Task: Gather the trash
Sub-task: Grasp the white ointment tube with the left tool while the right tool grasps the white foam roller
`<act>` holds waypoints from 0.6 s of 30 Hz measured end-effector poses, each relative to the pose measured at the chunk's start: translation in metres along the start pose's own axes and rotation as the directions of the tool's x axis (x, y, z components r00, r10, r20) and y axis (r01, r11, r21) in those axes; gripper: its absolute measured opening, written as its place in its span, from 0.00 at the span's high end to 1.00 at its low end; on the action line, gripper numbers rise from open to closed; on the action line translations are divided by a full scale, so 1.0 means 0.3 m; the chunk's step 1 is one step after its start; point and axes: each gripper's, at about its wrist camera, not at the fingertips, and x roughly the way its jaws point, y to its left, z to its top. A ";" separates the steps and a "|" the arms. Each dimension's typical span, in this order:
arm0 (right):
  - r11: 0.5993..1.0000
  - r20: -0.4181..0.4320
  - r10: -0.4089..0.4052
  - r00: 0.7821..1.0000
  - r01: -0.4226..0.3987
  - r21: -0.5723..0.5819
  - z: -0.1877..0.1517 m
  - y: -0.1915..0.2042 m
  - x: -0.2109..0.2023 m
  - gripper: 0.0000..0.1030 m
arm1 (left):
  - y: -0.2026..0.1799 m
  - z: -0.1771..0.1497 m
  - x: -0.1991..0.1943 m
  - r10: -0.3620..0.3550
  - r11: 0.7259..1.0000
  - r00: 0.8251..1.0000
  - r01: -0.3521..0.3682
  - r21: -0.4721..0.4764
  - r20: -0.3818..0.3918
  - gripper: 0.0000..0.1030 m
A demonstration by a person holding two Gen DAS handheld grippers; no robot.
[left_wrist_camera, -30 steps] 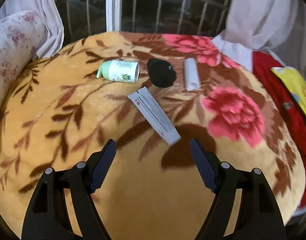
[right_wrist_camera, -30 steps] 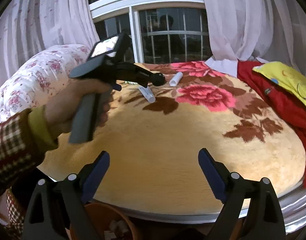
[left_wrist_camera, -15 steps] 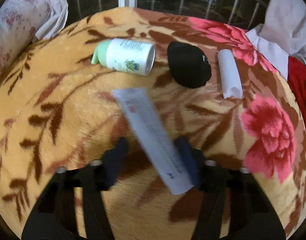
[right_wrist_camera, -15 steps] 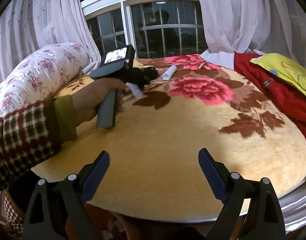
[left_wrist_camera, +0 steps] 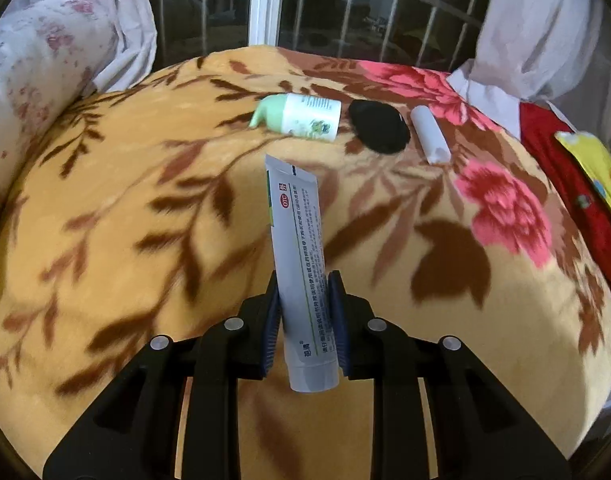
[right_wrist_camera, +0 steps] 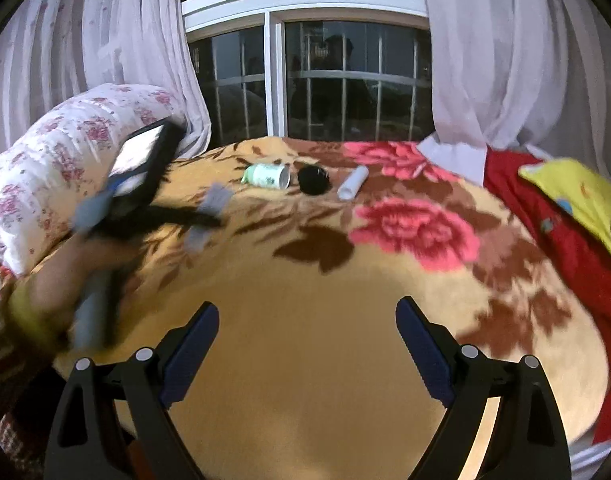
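My left gripper (left_wrist_camera: 304,300) is shut on a grey-white ointment tube (left_wrist_camera: 299,256) and holds it above the floral blanket (left_wrist_camera: 125,240). Farther back lie a green-capped white bottle (left_wrist_camera: 303,117), a black round object (left_wrist_camera: 379,127) and a small white roll (left_wrist_camera: 429,140). In the right wrist view my right gripper (right_wrist_camera: 307,344) is open and empty above the near part of the blanket (right_wrist_camera: 325,320). The left gripper (right_wrist_camera: 207,220) shows there blurred with the tube (right_wrist_camera: 209,216), left of the bottle (right_wrist_camera: 267,176), the black object (right_wrist_camera: 313,181) and the roll (right_wrist_camera: 353,183).
A flowered white quilt (right_wrist_camera: 45,168) lies at the left. A red cloth (right_wrist_camera: 565,220) with a yellow pillow (right_wrist_camera: 585,192) lies at the right. A barred window (right_wrist_camera: 325,80) and curtains stand behind the bed.
My left gripper moved in to the tube, shut on it and lifted it off the blanket. The right gripper stayed open and shifted its view slightly.
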 end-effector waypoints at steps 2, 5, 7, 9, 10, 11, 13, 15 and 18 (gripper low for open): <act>1.000 0.003 -0.015 1.000 0.015 -0.011 0.067 -0.017 0.058 0.14 | 0.015 -0.032 -0.028 -0.009 1.000 1.000 0.009 0.008 0.004 0.78; 0.998 0.008 -0.054 0.998 0.054 -0.011 0.187 -0.070 0.184 0.14 | 0.034 -0.082 -0.084 -0.006 1.000 1.000 0.005 0.029 0.031 0.78; 0.997 -0.011 -0.073 0.997 0.072 -0.002 0.276 -0.112 0.307 0.14 | 0.049 -0.102 -0.109 -0.011 0.999 0.999 0.010 0.030 0.040 0.78; 0.995 -0.040 -0.096 0.995 0.097 0.009 0.341 -0.142 0.418 0.14 | 0.060 -0.113 -0.123 -0.019 0.999 0.999 0.018 0.030 0.048 0.78; 0.994 -0.052 -0.105 0.993 0.106 0.011 0.371 -0.155 0.474 0.14 | 0.064 -0.117 -0.128 -0.020 0.999 0.998 0.018 0.035 0.054 0.78; 0.991 -0.062 -0.135 0.989 0.135 0.002 0.406 -0.169 0.552 0.15 | 0.068 -0.121 -0.133 -0.018 0.999 0.998 0.016 0.036 0.061 0.78; 0.980 -0.093 -0.197 0.976 0.196 -0.011 0.453 -0.193 0.683 0.18 | 0.078 -0.124 -0.137 -0.027 0.999 0.998 0.025 0.032 0.065 0.78; 0.978 -0.128 -0.207 0.970 0.210 0.010 0.483 -0.219 0.781 0.21 | 0.088 -0.127 -0.138 -0.040 0.999 0.997 0.038 0.029 0.064 0.78; 0.974 -0.166 -0.212 0.963 0.223 0.050 0.519 -0.257 0.889 0.21 | 0.101 -0.129 -0.144 -0.046 0.998 0.996 0.043 0.037 0.075 0.78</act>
